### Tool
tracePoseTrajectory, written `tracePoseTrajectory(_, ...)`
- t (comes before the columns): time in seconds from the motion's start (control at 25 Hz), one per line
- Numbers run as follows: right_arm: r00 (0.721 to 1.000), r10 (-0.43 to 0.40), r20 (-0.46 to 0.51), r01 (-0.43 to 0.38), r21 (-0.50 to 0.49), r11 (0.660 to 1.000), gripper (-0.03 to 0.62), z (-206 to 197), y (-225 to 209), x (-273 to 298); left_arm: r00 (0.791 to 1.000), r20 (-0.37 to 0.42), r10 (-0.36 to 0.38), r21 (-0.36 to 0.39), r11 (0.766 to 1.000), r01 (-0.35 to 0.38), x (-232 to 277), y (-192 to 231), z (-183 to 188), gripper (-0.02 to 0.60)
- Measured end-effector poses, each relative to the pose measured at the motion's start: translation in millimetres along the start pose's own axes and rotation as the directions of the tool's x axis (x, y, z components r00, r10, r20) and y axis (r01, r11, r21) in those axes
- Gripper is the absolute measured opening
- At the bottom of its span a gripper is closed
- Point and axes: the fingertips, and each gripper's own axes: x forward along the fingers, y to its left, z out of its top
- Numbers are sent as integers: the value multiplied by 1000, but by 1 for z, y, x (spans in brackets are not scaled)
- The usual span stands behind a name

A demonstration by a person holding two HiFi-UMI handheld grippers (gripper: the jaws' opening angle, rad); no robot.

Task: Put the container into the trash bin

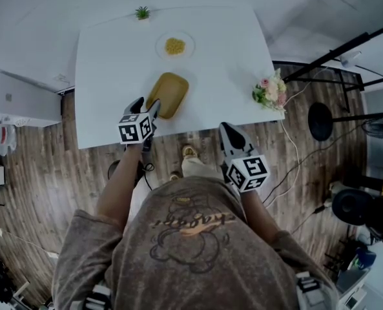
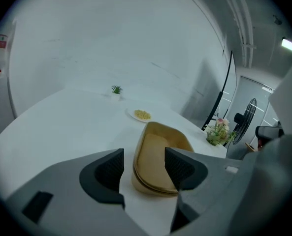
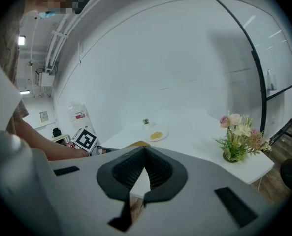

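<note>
A tan oval container (image 1: pixel 168 94) lies on the white table (image 1: pixel 107 63) near its front edge. My left gripper (image 1: pixel 146 104) is open at the container's near left end. In the left gripper view the container (image 2: pixel 160 144) sits just beyond and between the spread jaws of the left gripper (image 2: pixel 143 166), which touch nothing. My right gripper (image 1: pixel 228 129) hangs over the wooden floor in front of the table, to the container's right. The right gripper (image 3: pixel 145 154) is shut with nothing in it. No trash bin shows in any view.
A plate of yellow food (image 1: pixel 175 46) and a small potted plant (image 1: pixel 142 13) stand further back on the table. A flower bunch (image 1: pixel 270 92) sits at its right corner. A white cabinet (image 1: pixel 17 102) stands left; black stands (image 1: pixel 320 121) and cables lie right.
</note>
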Motion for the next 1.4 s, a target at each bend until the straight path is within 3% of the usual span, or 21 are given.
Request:
tracePoseTrajectory(0.32,1000,5,-14,-5,12,1000,-2,-2,-5,11,999,-47,21,-19,1000,-22,14,8,-8,213)
tracePoseTrajectory(0.64,1000,3,-27,-3,17,1000,-2,-5,-11,13,997,-62,40,-50,998,-43,19,11,-11,92)
tracePoseTrajectory(0.92,999,25,-31,-25,12,1000,-2,-2,-11,22,997,-59,46,-61,997,-50,15,13,-9,51)
tracePoseTrajectory(1.16,996,76,-44,-76,-1,997,-2,1,1,40,998,7,67,-85,994,-66,-6,16,4,46)
tracePoseTrajectory(1.4,978,198,-70,-201,-37,979,-2,1,34,68,985,96,142,-170,978,-124,-56,32,16,46)
